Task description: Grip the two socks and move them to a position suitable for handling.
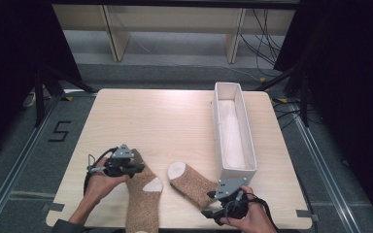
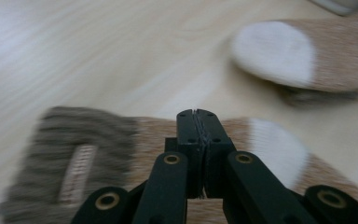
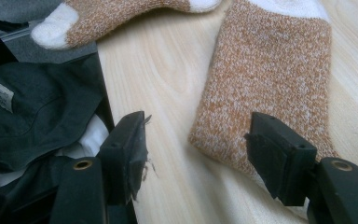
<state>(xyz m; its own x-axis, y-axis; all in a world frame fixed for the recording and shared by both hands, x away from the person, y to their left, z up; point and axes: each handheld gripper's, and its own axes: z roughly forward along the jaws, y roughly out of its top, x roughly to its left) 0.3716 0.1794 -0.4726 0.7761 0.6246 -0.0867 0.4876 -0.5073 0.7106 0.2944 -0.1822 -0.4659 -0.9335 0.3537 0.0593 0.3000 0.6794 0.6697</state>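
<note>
Two brown socks with white toes and heels lie at the table's near edge. The left sock [image 1: 143,196] runs from its grey-brown cuff [image 2: 74,158] down to the front edge, and its toe [image 3: 56,25] hangs past that edge. My left gripper [image 1: 137,169] [image 2: 198,114] is shut just above this sock near the cuff, and I see no cloth between its jaws. The right sock [image 1: 192,184] [image 3: 270,79] lies slanted with its white end [image 2: 275,51] toward the middle. My right gripper [image 1: 212,209] [image 3: 196,120] is open, its jaws on either side of the sock's near end without touching it.
A long white open box [image 1: 233,131] stands lengthwise on the right half of the wooden table [image 1: 160,121], just beyond the right gripper. The person's dark clothing [image 3: 37,102] is at the front edge. Cables and black stands surround the table on the floor.
</note>
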